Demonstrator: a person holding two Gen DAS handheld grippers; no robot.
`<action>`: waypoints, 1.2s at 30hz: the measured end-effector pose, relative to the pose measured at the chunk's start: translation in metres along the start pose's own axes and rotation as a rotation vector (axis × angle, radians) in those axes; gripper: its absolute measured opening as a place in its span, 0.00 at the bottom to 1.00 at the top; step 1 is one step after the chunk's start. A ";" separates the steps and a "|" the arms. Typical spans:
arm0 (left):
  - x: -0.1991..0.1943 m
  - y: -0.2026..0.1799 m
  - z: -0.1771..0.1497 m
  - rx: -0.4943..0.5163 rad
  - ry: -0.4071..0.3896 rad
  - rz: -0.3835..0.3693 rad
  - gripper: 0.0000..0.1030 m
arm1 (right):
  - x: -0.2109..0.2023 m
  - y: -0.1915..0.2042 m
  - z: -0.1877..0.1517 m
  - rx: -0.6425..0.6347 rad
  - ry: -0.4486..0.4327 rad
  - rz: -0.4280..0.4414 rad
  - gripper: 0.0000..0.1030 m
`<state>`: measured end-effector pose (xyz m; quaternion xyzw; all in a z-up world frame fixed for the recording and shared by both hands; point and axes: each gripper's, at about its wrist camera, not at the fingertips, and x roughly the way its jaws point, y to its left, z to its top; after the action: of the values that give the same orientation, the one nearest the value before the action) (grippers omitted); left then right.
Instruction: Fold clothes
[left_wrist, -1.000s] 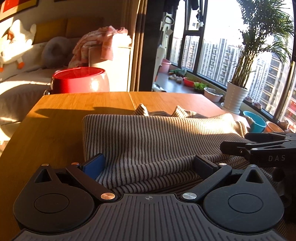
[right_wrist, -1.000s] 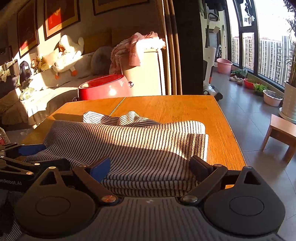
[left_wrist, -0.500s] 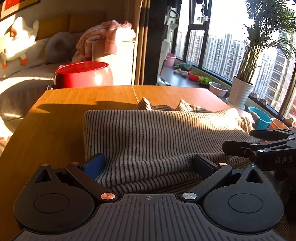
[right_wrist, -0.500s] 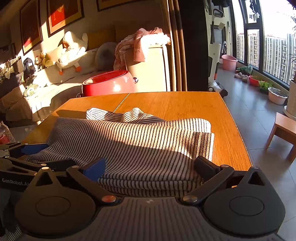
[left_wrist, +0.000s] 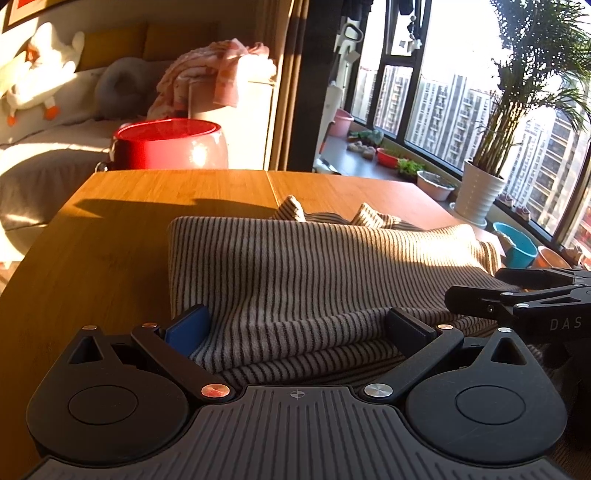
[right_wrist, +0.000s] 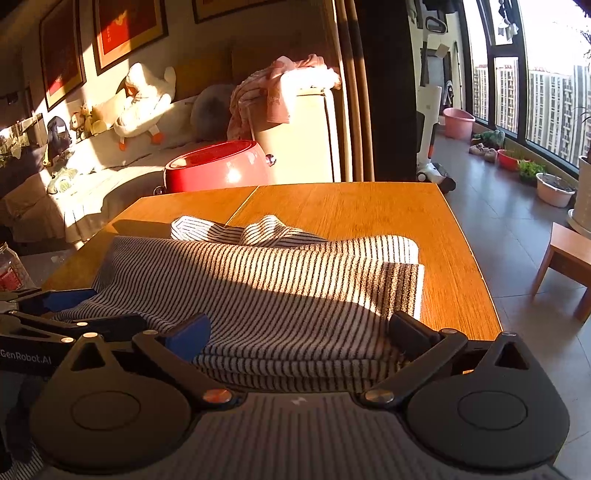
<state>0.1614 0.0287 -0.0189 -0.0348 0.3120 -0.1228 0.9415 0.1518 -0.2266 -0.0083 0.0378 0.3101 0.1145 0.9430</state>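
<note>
A grey striped garment (left_wrist: 325, 273) lies folded in layers on the wooden table (left_wrist: 122, 236); it also shows in the right wrist view (right_wrist: 295, 295). My left gripper (left_wrist: 299, 328) is open, its fingers spread wide at the garment's near left edge, the stacked fabric between them. My right gripper (right_wrist: 299, 332) is open the same way at the near right edge. The right gripper shows from the side in the left wrist view (left_wrist: 517, 302); the left gripper shows at the left of the right wrist view (right_wrist: 55, 317).
A red tub (left_wrist: 166, 144) stands beyond the table's far edge, with a sofa (right_wrist: 110, 162) and plush goose behind. The table's right edge (right_wrist: 476, 266) drops to the floor, where a small wooden stool (right_wrist: 569, 258) stands. A potted palm (left_wrist: 480, 192) is by the windows.
Both grippers have moved slightly forward along the garment; the cloth and far table edge sit a little farther down the views. The jaws stay wide.
</note>
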 end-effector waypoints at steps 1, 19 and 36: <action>0.000 0.001 0.000 -0.002 0.000 -0.001 1.00 | -0.002 -0.004 0.000 0.014 0.002 -0.022 1.00; -0.001 0.004 0.000 -0.011 -0.004 -0.022 1.00 | 0.004 -0.004 0.014 -0.020 0.011 -0.040 0.49; 0.000 0.007 0.000 -0.026 -0.007 -0.040 1.00 | 0.028 -0.006 0.022 -0.076 0.028 -0.055 0.50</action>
<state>0.1629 0.0356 -0.0196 -0.0537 0.3096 -0.1373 0.9394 0.1879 -0.2255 -0.0082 -0.0081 0.3195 0.1006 0.9422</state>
